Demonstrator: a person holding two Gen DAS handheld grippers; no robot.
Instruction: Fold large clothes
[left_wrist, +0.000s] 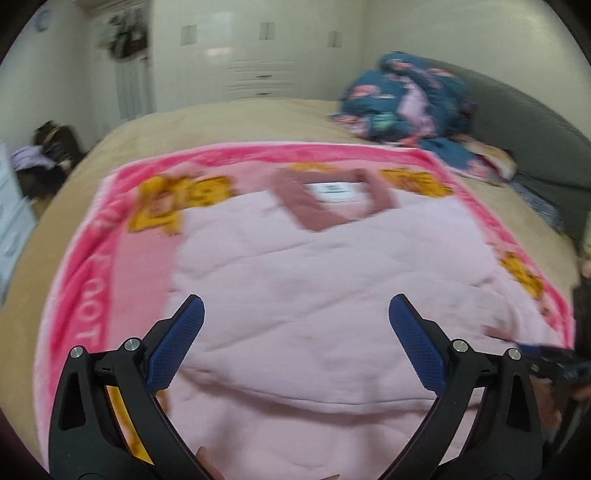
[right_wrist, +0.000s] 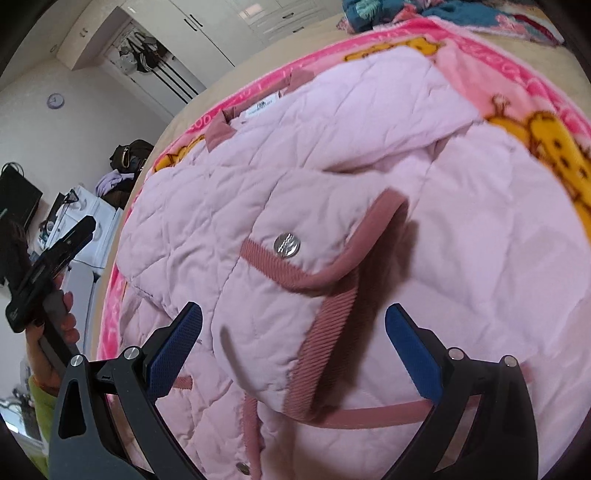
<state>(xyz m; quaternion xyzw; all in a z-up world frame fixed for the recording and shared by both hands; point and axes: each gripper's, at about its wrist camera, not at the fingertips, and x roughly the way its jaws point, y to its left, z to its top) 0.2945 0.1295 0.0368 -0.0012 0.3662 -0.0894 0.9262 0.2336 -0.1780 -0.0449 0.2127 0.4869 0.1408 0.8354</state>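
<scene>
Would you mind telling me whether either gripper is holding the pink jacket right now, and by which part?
Nothing is held. The left gripper and the right gripper both stand open above the pink jacket, with no fabric between the pads.

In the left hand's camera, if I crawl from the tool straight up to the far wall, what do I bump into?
Left tool, open → pink quilted jacket → its white label → pink blanket border → tan bedcover → white drawers.
</scene>
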